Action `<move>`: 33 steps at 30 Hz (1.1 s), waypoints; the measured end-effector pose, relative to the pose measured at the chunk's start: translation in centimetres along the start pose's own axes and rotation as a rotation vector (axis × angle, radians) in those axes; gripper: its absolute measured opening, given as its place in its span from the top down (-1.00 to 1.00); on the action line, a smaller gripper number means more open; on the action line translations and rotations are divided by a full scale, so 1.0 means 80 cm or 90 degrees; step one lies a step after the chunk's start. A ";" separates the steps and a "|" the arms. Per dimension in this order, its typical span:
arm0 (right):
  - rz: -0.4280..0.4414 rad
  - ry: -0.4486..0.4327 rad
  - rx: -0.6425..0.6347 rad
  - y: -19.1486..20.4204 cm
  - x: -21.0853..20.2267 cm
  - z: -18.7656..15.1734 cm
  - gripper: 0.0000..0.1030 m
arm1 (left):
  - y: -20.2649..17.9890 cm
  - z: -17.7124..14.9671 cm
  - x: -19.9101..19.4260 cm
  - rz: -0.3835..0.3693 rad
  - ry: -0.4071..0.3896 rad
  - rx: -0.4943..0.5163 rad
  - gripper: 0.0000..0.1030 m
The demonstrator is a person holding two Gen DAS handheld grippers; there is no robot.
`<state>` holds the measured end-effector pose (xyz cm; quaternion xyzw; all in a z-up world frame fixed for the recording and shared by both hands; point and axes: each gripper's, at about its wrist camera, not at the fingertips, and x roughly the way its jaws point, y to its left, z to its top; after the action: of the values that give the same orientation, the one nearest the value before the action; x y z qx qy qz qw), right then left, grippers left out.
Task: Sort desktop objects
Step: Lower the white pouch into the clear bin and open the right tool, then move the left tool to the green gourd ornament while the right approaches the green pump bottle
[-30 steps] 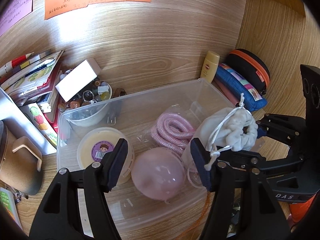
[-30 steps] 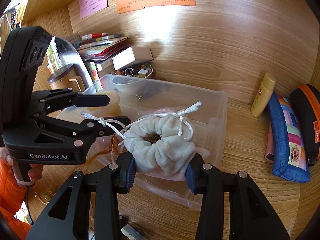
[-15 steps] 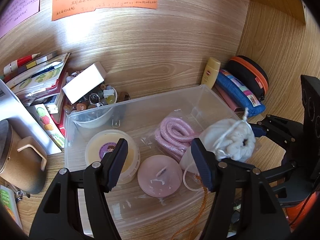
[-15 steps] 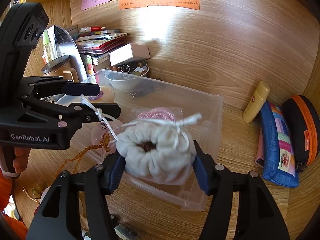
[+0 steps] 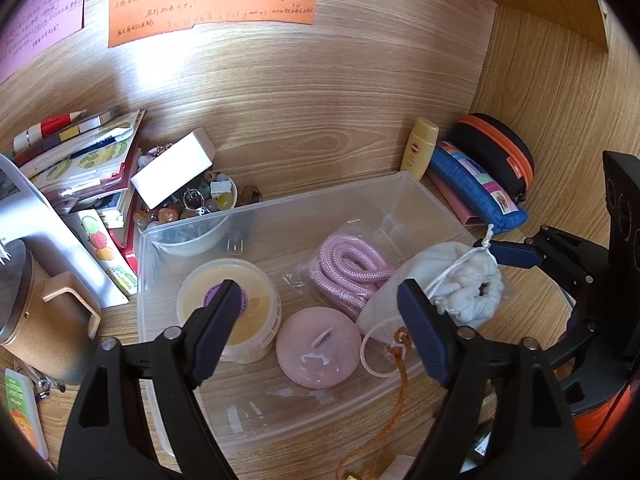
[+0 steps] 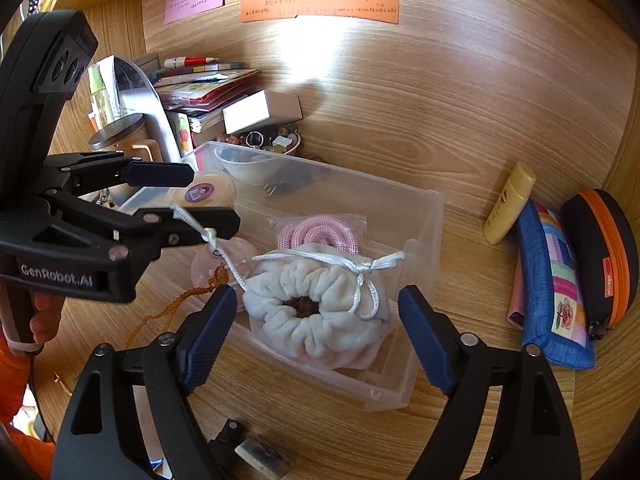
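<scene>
Two pairs of tongs hang over the clear plastic bin [image 6: 436, 240], and both are spread. The right gripper [image 6: 316, 300] straddles the white drawstring pouch [image 6: 320, 320] without pinching it. The pouch sits inside the bin, at its 4 o'clock end in the left wrist view, leaning on the wall.

The trouble I'd expect is the drawstring [image 6: 224, 256]. Its knotted end looks to lie over the lower finger of the left gripper [image 6: 212, 198], off at 9 o'clock from the pouch. If that hand pulls away, the cord may snag and tip or drag the pouch back out. An orange tassel cord [image 5: 402, 376] also trails over the near rim at 6 o'clock and could catch.

Inside the bin, a bagged pink rope [image 5: 348, 268] lies at 11 o'clock of the pouch. A pink round lid [image 5: 318, 346] and a yellow tub [image 5: 228, 304] lie at 9, crowding it. Outside the bin at 2 o'clock are a sunscreen tube [image 6: 508, 204], a blue pencil case [image 6: 556, 284] and a black zip case [image 6: 604, 252], well apart from the tongs.
</scene>
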<state>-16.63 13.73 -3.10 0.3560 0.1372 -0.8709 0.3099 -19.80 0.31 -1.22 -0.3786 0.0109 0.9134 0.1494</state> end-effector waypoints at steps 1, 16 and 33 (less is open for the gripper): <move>0.001 0.002 0.002 0.000 -0.001 0.000 -0.59 | -0.001 0.000 -0.001 0.002 0.001 0.002 -0.66; -0.017 0.007 0.023 0.001 -0.032 -0.015 -0.72 | 0.014 -0.011 -0.030 0.038 0.005 -0.033 -0.89; -0.069 -0.021 0.016 0.022 -0.077 -0.047 -0.73 | 0.018 -0.063 -0.084 0.100 -0.005 -0.027 -0.91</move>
<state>-10.07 16.80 -1.43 0.3375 0.1407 -0.8938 0.2598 -12.27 -3.48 -0.27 -0.3759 0.0205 0.9238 0.0692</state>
